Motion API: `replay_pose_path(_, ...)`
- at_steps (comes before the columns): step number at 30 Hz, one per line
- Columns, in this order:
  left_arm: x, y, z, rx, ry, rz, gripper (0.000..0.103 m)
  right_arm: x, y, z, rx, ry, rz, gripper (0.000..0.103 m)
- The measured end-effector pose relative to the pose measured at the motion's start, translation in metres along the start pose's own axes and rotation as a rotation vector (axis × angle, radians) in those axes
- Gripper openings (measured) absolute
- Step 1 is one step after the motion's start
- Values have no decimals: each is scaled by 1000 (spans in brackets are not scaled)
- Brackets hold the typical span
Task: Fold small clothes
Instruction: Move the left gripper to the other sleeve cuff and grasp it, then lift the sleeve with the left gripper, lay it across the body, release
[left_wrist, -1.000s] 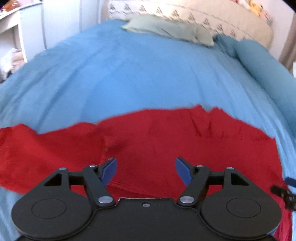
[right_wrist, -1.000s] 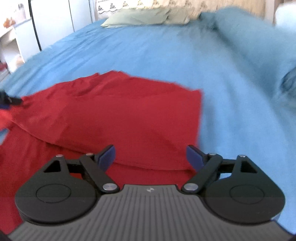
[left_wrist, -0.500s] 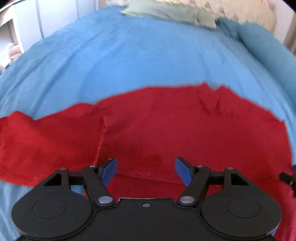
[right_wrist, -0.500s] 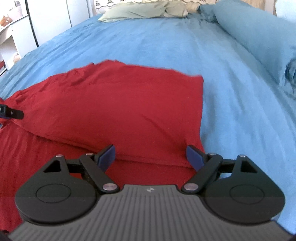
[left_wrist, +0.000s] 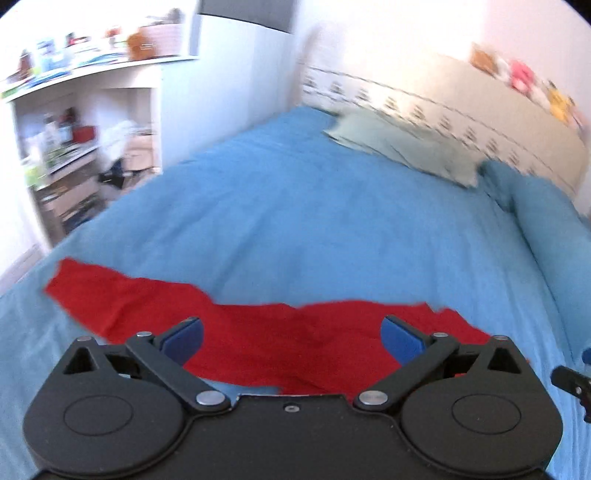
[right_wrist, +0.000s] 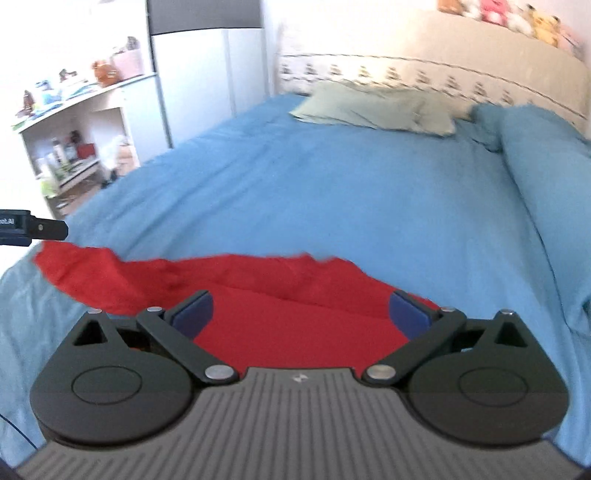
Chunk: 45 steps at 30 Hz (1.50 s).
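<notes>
A red garment (left_wrist: 280, 343) lies partly folded on the blue bedspread (left_wrist: 314, 221), near the bed's front edge. It also shows in the right wrist view (right_wrist: 288, 317), with a folded layer on top. My left gripper (left_wrist: 291, 338) is open and empty, just above the garment's near edge. My right gripper (right_wrist: 301, 314) is open and empty above the garment's right part. The left gripper's tip (right_wrist: 33, 229) shows at the left edge of the right wrist view.
A green pillow (right_wrist: 373, 109) and a rolled blue blanket (right_wrist: 546, 162) lie at the head of the bed. A patterned headboard (right_wrist: 424, 62) stands behind. White shelves with clutter (left_wrist: 74, 147) stand to the left of the bed.
Both grippers have pulled back and tilted up, so the garment now sits lower and smaller in both views and the room's back wall shows. Both stayed open.
</notes>
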<state>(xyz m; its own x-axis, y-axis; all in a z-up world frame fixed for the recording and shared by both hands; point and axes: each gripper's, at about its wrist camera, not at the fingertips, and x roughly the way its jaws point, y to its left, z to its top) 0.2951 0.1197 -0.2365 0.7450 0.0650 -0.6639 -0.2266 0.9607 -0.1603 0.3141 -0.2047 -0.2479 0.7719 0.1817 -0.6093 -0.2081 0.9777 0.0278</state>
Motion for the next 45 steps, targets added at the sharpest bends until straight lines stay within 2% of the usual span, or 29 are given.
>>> replay_pose_path(4, 6, 66, 1, -137, -3, 33, 103, 1, 52, 19, -75, 0, 21, 103)
replay_pose_path(10, 42, 164, 5, -310, 8, 88, 103, 30, 134, 22, -126, 16, 59, 103)
replay_pose_path(14, 84, 219, 5, -422, 68, 80, 100, 65, 178, 17, -85, 87, 45, 103)
replay_pose_path(18, 111, 247, 5, -457, 79, 76, 97, 99, 212, 13, -34, 147, 58, 103)
replay_pose_path(22, 140, 263, 2, -441, 107, 135, 93, 124, 240, 9, -57, 180, 48, 103)
replay_pose_path(24, 152, 269, -6, -480, 130, 130, 84, 131, 246, 6, -76, 182, 37, 103)
replay_pose_path(26, 159, 277, -12, -526, 138, 121, 78, 139, 252, 3, -75, 191, 46, 103)
replay_pose_path(31, 164, 281, -10, -535, 97, 163, 61, 151, 251, -6, -87, 208, 45, 103)
replay_pose_path(32, 166, 282, -9, -532, 92, 169, 55, 152, 251, -6, -90, 209, 38, 103)
replay_pose_path(34, 172, 284, -5, -504, 94, 190, 38, 150, 246, -4, -85, 201, 34, 103)
replay_pose_path(35, 174, 285, -3, -489, 98, 204, 16, 149, 242, -3, -77, 196, 34, 103)
replay_pose_path(36, 178, 287, -2, -484, 104, 209, 9, 147, 238, -3, -72, 190, 35, 103)
replay_pose_path(39, 174, 282, 2, -491, 108, 223, 7, 143, 227, -2, -67, 173, 5, 103)
replay_pose_path(42, 169, 267, 9, -425, 81, 241, 6, 136, 211, -5, -53, 152, -20, 103)
replay_pose_path(45, 157, 242, 23, -361, 27, 219, 6, 131, 189, -10, -8, 145, -37, 103)
